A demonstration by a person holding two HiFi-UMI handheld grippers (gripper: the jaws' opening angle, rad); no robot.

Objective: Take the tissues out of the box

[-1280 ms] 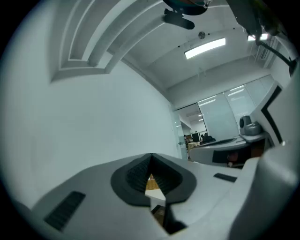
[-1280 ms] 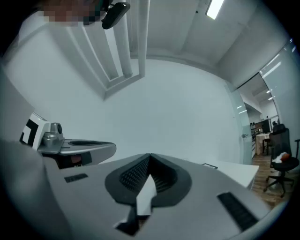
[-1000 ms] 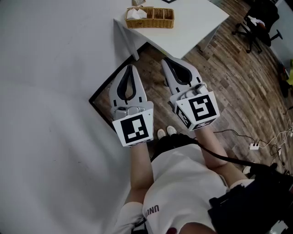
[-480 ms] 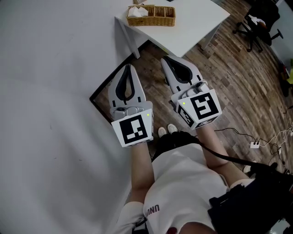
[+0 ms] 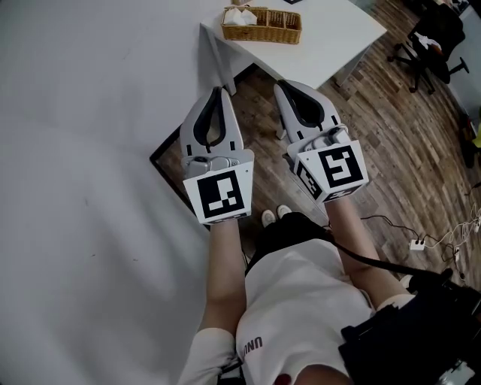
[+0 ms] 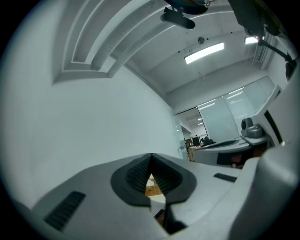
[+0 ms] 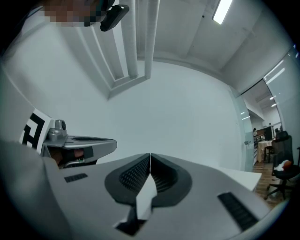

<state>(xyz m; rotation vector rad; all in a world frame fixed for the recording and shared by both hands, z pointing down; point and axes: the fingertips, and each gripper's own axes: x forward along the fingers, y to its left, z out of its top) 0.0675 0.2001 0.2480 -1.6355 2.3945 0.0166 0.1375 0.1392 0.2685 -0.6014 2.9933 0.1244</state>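
A wicker basket (image 5: 261,24) stands on a white table (image 5: 331,37) at the top of the head view, with white tissues (image 5: 239,16) in its left end. My left gripper (image 5: 218,91) is held in the air short of the table's near corner, jaws shut with nothing between them. My right gripper (image 5: 282,85) is beside it, also shut and empty. In the left gripper view the jaw tips (image 6: 151,155) meet, and a bit of the basket shows through the gap below them. The right gripper's tips (image 7: 150,154) meet too.
A white wall fills the left side. Below is wooden floor with a dark frame (image 5: 169,162) at the wall's foot. An office chair (image 5: 436,37) stands at the far right, and cables with a power strip (image 5: 415,244) lie on the floor.
Both grippers have shifted slightly up and right in the view, toward the table. They stay shut.
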